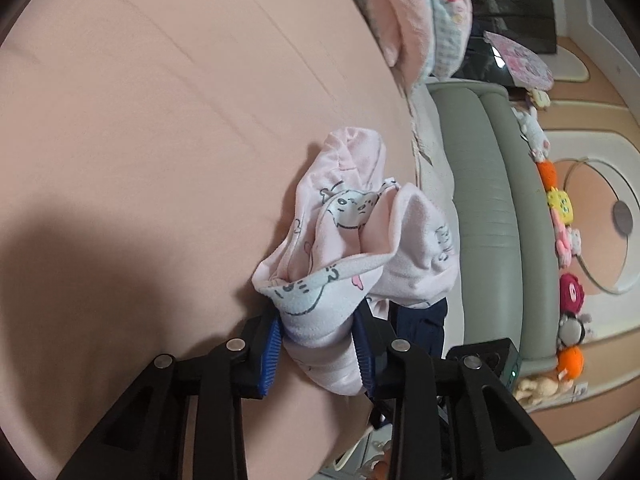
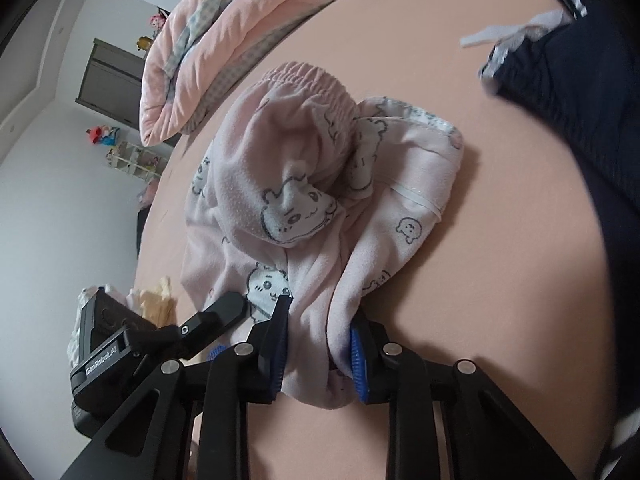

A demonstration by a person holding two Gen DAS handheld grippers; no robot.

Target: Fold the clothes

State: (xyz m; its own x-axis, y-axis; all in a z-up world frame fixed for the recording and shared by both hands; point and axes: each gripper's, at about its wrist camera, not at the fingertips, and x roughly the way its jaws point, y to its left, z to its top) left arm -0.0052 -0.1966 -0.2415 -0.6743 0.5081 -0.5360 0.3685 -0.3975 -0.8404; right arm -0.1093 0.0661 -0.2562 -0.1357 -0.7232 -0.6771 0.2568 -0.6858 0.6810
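Pink cartoon-print pyjama trousers, crumpled, bunched between both clamped tongs

My bed wears a smooth peach-pink sheet that fills most of both views. On it lie pale pink cartoon-print pyjama bottoms at centre frame, a folded pink quilt at upper left, and a dark navy garment at upper right.

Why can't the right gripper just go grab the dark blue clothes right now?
Probably it can't yet: the right gripper is shut on the pink pants. The dark blue clothes lie apart across the bare pink sheet, so it must let go first.
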